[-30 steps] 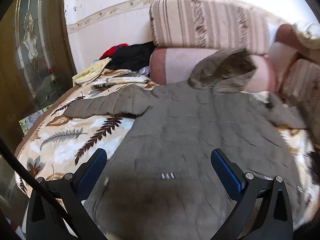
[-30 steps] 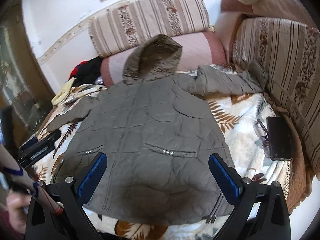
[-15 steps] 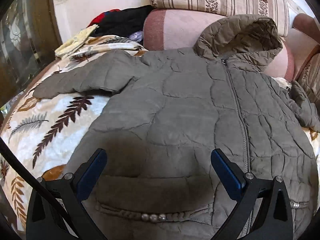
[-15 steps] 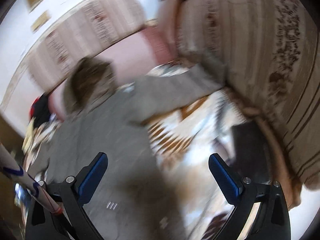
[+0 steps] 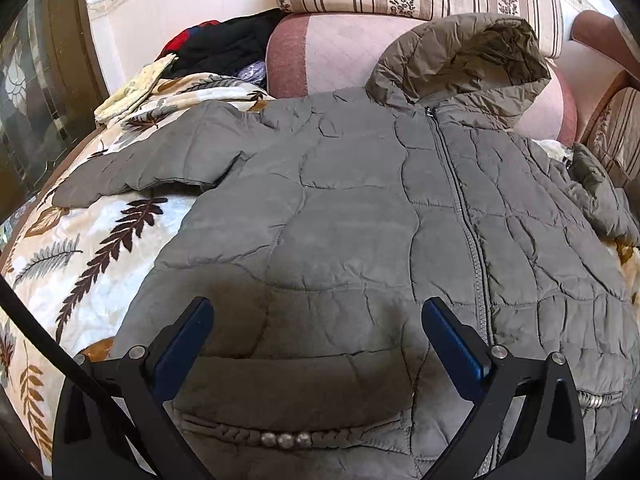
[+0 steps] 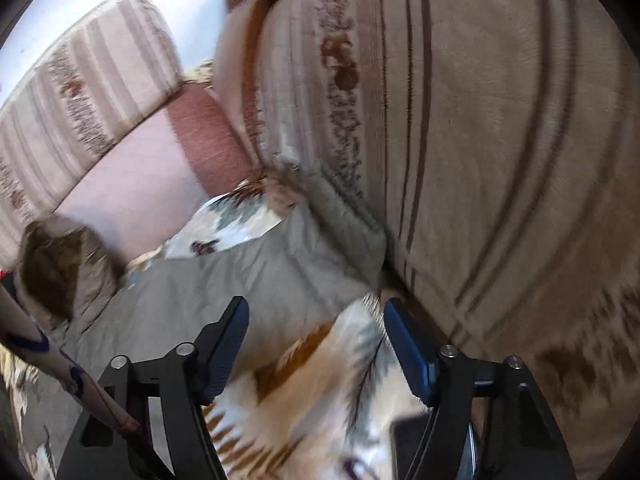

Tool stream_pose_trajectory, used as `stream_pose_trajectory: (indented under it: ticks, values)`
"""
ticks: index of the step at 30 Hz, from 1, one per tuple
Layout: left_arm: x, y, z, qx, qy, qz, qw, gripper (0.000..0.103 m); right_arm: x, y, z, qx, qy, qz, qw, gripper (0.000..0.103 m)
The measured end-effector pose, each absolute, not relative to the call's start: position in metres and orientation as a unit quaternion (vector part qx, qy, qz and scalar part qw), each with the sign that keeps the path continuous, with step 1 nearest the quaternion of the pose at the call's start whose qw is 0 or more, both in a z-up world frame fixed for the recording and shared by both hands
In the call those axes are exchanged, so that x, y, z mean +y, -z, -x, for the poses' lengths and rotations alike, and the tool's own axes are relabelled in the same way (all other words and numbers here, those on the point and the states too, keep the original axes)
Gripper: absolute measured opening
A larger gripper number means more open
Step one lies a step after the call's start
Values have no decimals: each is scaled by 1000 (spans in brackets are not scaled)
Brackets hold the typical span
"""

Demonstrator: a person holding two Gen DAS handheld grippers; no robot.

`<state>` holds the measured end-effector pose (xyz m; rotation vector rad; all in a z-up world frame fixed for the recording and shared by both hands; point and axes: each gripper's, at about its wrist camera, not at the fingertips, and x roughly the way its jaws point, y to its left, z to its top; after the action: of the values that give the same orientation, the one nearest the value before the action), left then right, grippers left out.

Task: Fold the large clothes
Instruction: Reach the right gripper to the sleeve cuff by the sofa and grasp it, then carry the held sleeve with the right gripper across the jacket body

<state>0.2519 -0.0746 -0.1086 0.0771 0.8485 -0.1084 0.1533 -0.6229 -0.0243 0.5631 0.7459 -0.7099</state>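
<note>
My right gripper (image 6: 316, 344) hangs with its fingers (image 6: 226, 344) fairly wide and holding nothing. Just ahead, between 11 and 12 o'clock, lies the cuff end of the coat's right sleeve (image 6: 280, 264). That sleeve is what I judge the next move turns on. Its long axis runs from about 9 o'clock, where it joins the body, out to about 1 o'clock, where the cuff butts against the striped cushion (image 6: 480, 140). Of my two hands the right is clearly the nearer to it. This view is blurred, so I cannot tell whether the cuff is pinned under the cushion.

My left gripper (image 5: 316, 340) is spread wide and empty too, hovering over the lower front of the coat (image 5: 360, 220), near the beaded pocket trim (image 5: 284, 440).

The coat lies face up on the leaf-print blanket (image 5: 80, 248), zipped, hem toward me and hood (image 5: 460, 60) at 12 o'clock, propped against the pink bolster (image 5: 328, 52). It is a grey-brown quilted puffer, bulky and soft, spread fairly flat. Its left sleeve (image 5: 152, 168) stretches out to 10 o'clock over the blanket. No fold is made yet.
</note>
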Motion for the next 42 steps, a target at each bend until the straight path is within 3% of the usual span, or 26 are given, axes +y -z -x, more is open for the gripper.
stream_pose_trajectory:
  ticks: [3, 16, 18, 19, 30, 42]
  values:
    - [-77, 110, -253, 410, 52, -42, 910, 103, -643, 40, -170, 366, 338, -270, 824, 68]
    - [-86, 122, -261, 417, 55, -63, 905, 103, -685, 90, -210, 385, 382, -268, 796, 65]
    - [-88, 124, -262, 419, 56, -67, 904, 103, -687, 94, -215, 392, 393, -257, 791, 43]
    - [-88, 125, -262, 420, 56, -68, 903, 103, -688, 98, -217, 401, 406, -246, 784, 20]
    - [-85, 122, -257, 412, 53, -73, 907, 103, -664, 51, -174, 338, 380, -250, 824, 15]
    - [-73, 114, -254, 411, 46, -61, 908, 103, -593, -85, -124, 256, 344, -210, 879, 14]
